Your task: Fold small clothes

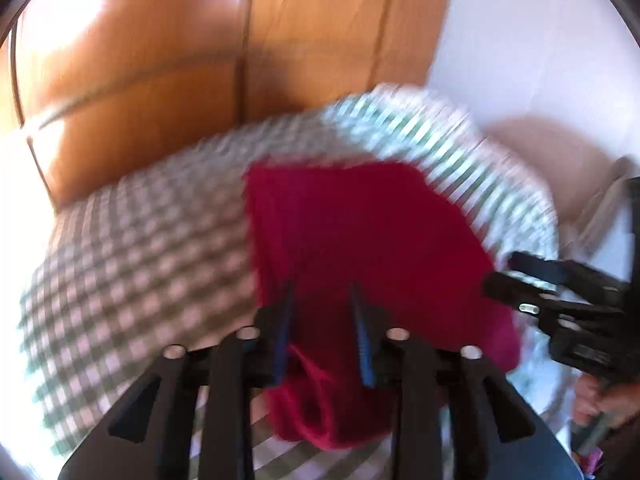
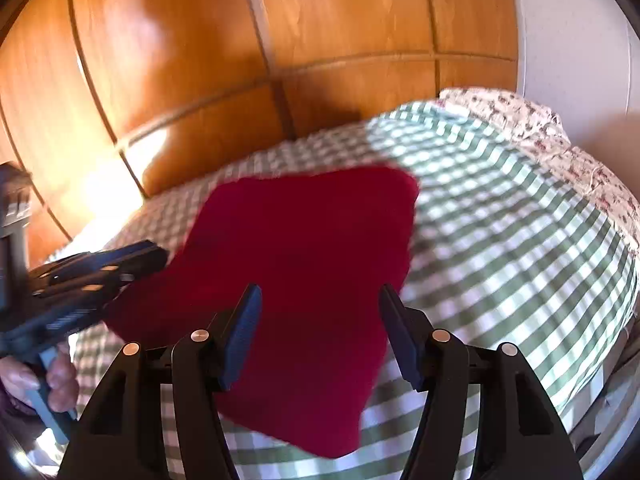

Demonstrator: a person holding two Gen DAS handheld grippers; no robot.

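Observation:
A dark red cloth (image 1: 360, 232) (image 2: 304, 264) lies spread on a green-and-white checked bed cover (image 1: 132, 264) (image 2: 500, 248). My left gripper (image 1: 323, 320) stands at the cloth's near edge. Its blue-padded fingers are a narrow gap apart, and a bunched ridge of red cloth sits between them without being visibly pinched. In the right wrist view the left gripper (image 2: 154, 258) reaches the cloth's left edge. My right gripper (image 2: 320, 312) hovers over the near part of the cloth, jaws wide apart and nothing between the pads. In the left wrist view the right gripper (image 1: 504, 284) sits at the cloth's right edge.
Wooden wardrobe doors (image 1: 168, 80) (image 2: 280, 40) rise right behind the bed. A flower-patterned pillow (image 2: 540, 140) lies at the far right of the cover, by a white wall (image 1: 540, 40). A person's hand (image 2: 56, 376) holds the left gripper's handle.

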